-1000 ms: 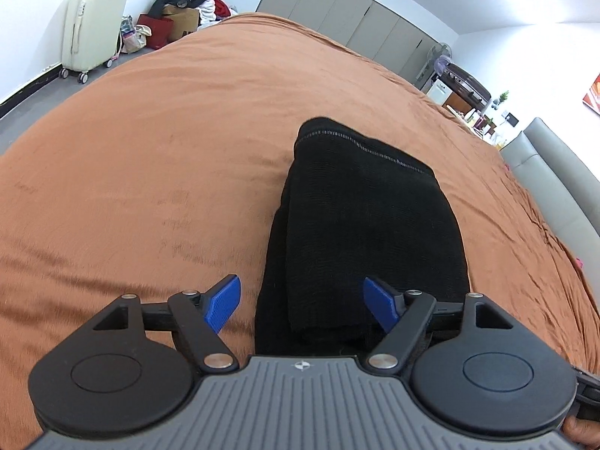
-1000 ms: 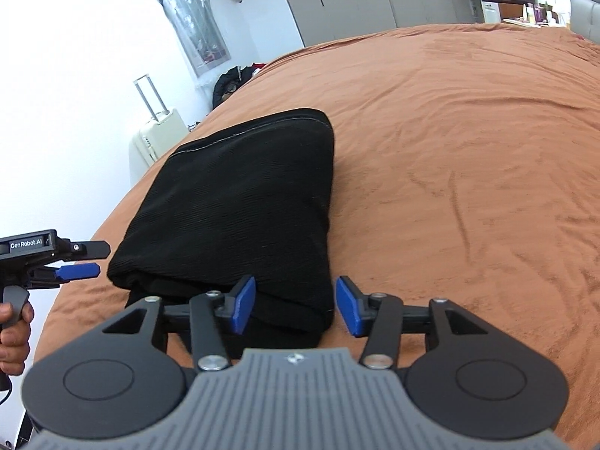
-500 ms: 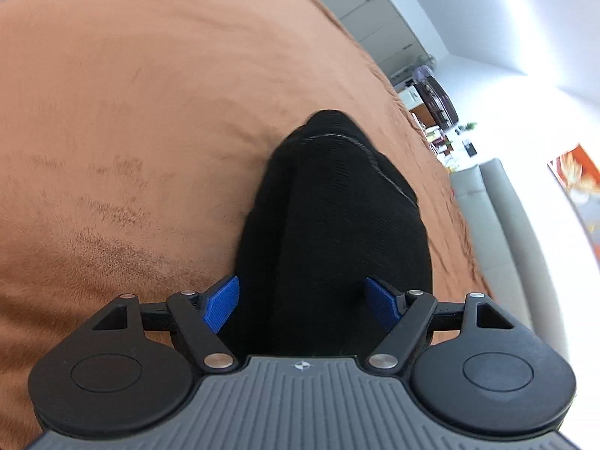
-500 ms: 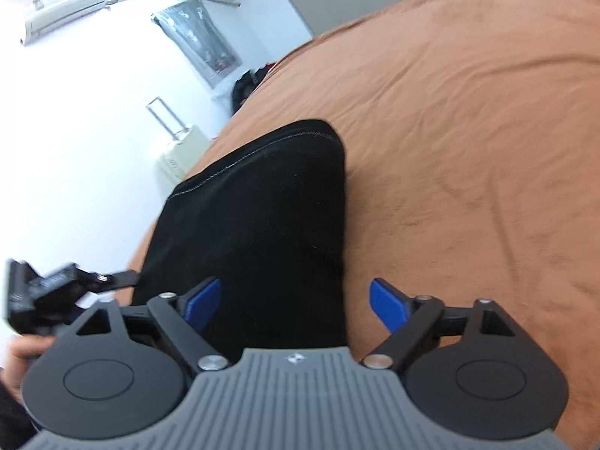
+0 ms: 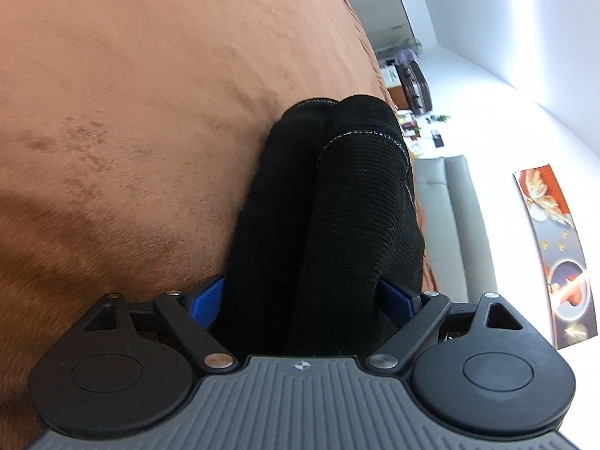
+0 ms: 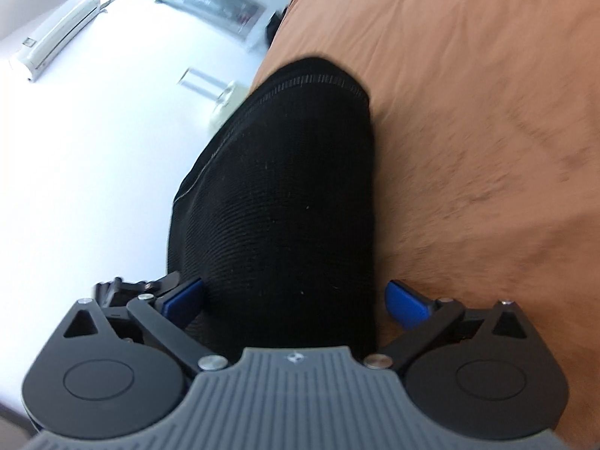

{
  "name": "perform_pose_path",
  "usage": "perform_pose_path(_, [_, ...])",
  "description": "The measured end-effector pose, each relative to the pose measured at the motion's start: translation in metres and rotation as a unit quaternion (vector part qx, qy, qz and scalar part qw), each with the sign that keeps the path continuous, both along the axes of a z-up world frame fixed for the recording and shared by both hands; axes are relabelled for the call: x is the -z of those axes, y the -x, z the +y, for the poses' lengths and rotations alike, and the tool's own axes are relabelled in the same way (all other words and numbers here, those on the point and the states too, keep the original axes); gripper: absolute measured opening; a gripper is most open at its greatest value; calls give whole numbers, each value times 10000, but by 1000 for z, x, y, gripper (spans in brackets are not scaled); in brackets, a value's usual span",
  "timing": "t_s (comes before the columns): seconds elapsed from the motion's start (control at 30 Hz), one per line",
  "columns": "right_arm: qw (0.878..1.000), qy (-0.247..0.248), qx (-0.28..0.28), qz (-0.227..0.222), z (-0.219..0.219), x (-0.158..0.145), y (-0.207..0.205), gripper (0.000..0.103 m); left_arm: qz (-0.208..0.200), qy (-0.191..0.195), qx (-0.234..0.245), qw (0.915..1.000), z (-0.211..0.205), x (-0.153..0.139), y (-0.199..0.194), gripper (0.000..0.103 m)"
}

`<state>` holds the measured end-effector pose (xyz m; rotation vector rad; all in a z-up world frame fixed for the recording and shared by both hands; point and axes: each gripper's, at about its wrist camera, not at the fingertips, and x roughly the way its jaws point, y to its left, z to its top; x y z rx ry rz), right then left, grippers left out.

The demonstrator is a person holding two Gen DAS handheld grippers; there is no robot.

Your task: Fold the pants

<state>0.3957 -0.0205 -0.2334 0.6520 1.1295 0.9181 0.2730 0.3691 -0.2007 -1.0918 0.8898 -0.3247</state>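
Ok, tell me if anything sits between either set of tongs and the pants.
Nothing visible does. The folded black pants already lie between the open left tongs, and likewise between the open right tongs, on the brown bedspread.

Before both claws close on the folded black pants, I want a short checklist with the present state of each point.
1. Left claw open wide: ok; it has just been opening.
2. Right claw open wide: ok; it has also just been opening.
3. Folded black pants between the left fingers: ok.
4. Pants between the right fingers: ok.
5. Pads already pressing on the cloth: cannot tell; the right claw's right pad stands clear.
6. Orange bedspread free of the claws: cannot tell.
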Motion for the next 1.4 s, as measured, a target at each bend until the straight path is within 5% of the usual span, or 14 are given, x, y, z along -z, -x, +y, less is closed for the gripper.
perform_pose_path(0.53, [9978, -237, -528, 330, 38, 23, -23, 96, 56, -192, 329, 9993, -17, -5, -24, 103])
perform_pose_path(0.67, [9983, -197, -502, 207, 29, 18, -20, 87, 18, -135, 174, 9998, -17, -10, -14, 88])
perform_pose_path(1.0, [9988, -347, -319, 148, 20, -22, 0, 74, -282, -206, 181, 9992, -33, -50, 13, 81])
perform_pose_path(1.4, [9993, -365, -42, -60, -64, -73, 96, 74, -556, -66, 609, 9966, -100, -76, 74, 81])
